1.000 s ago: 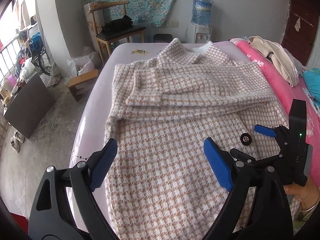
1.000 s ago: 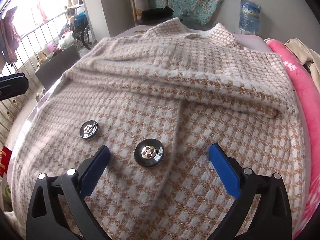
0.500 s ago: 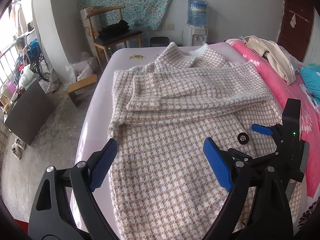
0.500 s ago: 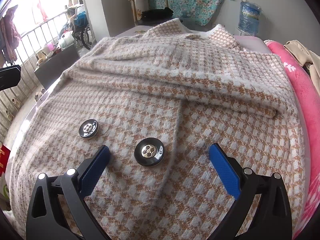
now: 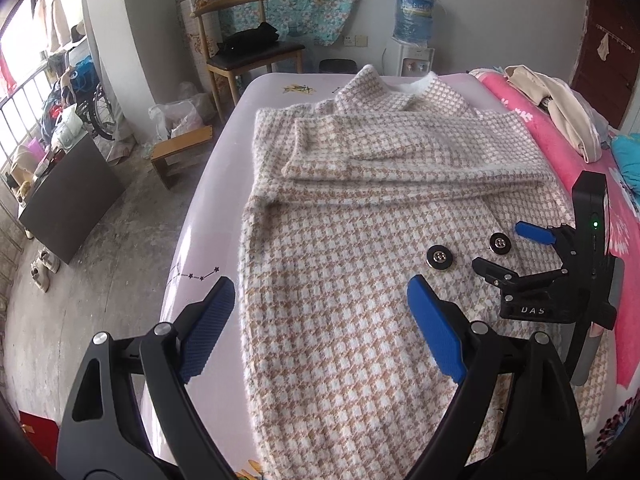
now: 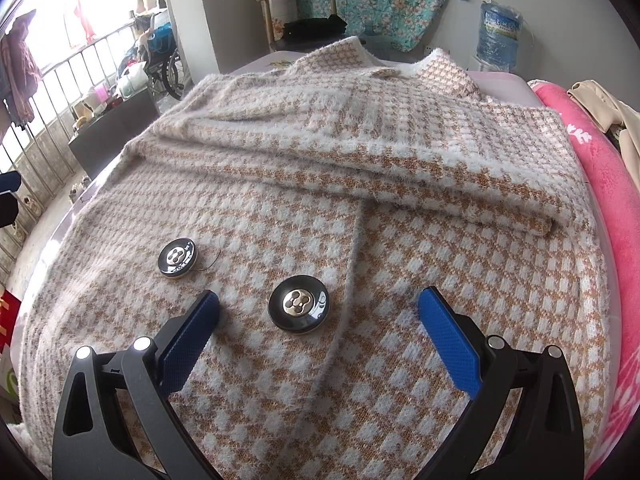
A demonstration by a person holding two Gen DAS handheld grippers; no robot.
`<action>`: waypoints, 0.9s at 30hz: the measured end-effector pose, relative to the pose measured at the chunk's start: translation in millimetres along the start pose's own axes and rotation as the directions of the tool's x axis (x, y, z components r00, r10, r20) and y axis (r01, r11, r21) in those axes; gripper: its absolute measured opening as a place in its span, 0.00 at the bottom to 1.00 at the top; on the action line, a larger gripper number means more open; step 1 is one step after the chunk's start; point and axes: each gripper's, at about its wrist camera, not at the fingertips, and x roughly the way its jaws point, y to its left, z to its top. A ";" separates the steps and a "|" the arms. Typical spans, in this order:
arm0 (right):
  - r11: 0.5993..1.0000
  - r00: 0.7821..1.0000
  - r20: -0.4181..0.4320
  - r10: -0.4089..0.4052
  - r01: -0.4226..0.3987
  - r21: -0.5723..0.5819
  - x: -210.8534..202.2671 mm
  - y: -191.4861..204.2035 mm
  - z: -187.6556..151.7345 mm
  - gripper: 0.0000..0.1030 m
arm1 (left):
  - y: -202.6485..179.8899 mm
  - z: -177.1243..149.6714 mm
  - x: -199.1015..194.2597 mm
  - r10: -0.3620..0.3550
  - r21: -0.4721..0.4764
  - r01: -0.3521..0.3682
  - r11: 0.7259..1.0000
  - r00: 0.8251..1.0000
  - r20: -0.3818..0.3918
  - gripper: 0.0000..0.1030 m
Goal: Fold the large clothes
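Coat: the coat [image 5: 360, 264] lies flat on the bed [image 5: 208, 216], filling the centre of both views, collar toward the top of the frame, both sleeves folded across the chest.
Left hand-held gripper: my left hand-held gripper [image 5: 320, 320] stands wide with nothing between its pads, hovering over the coat's left edge at the lower left of its view.
Right hand-held gripper: my right hand-held gripper [image 6: 318, 336] is also wide and empty, low over the cloth with one button [image 6: 299, 309] between its fingers.
Step in hand: I judge the hem fold comes next, bottom up toward the sleeves.
How to do it well: I would take each lower corner at its edge, pinch a full thickness of cloth, lift both sides evenly, and lay the hem level on the sleeves. I would keep the pads off the buttons so the grip bites cloth, not metal.
Materials: fuzzy, thick knit in tan and white houndstooth; it looks heavy and should hold a crease poorly.
Shapes: round, glossy dark buttons with metal centres; the second button [image 6: 177, 257] trails a loose thread.
Surroundings: a pink blanket [image 6: 612, 208] borders the coat at right.
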 end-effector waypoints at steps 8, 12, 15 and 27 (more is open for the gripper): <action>1.000 1.000 0.000 0.000 0.000 0.000 0.1 0.0 -0.1 0.94 | 1.8 -22.6 -12.1 -0.008 -0.002 0.008 1.000 1.000 -0.018 0.82; 1.000 1.000 0.000 0.000 0.000 0.000 0.1 0.0 -0.1 0.94 | -2.3 -32.8 -24.8 -0.029 0.011 0.029 1.000 1.000 -0.005 0.82; 1.000 1.000 0.000 0.000 0.000 0.000 0.2 -0.6 0.0 0.94 | -5.1 -40.8 -34.6 -0.049 0.027 0.048 0.998 0.999 0.009 0.82; 0.999 0.999 -0.004 -0.032 0.032 0.028 1.5 4.7 -1.0 0.94 | 12.1 -83.1 -65.0 -0.092 0.005 0.092 0.996 0.995 0.047 0.82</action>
